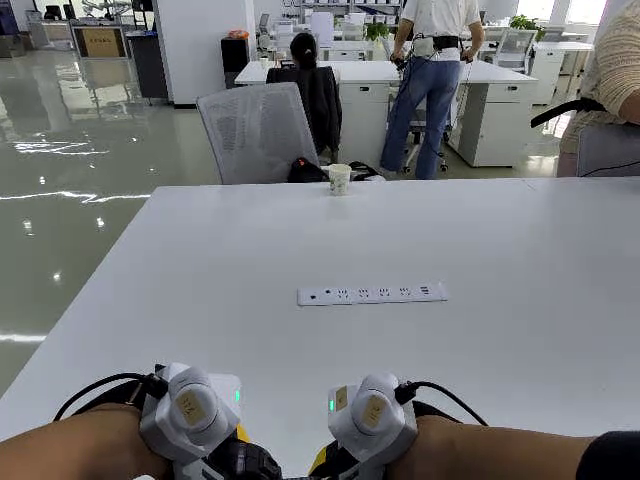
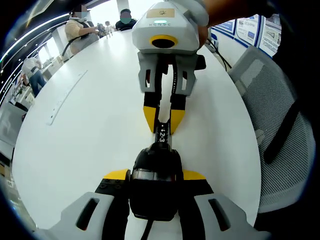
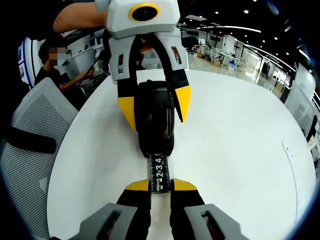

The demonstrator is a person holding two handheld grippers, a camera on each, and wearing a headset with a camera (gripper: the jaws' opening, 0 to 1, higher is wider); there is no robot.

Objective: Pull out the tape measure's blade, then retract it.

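A: Where is the tape measure?

B: At the near edge of the worktop point(image 1: 500, 300), held between the two grippers. The left gripper point(image 2: 155, 175) has its fingers point(image 2: 116, 174) clamped on the sides of the black case point(image 2: 156, 187).

A: And the right?

B: The right gripper point(image 3: 160, 186) faces it head-on. Its fingers point(image 3: 137, 186) are pinched shut on the blade point(image 3: 158, 169), just beside the case's mouth.

A: How much blade is out?

B: A short stub. Only the first few numerals show, white on black.

A: Which way does it lie?

B: The blade runs straight from one gripper to the other, in line with both and across the person's front. I'd say the pull means drawing the hands apart along that line, with the case kept steady.

A: Does the case rest on the worktop?

B: I cannot tell.

A: How does it look?

B: The case is chunky and rounded, and the blade is narrow and flat.

A: Anything farther out?

B: A power strip point(image 1: 372, 294) lies mid-worktop, well apart. A cup point(image 1: 339, 179) stands at the far edge. Neither is near the blade's line.
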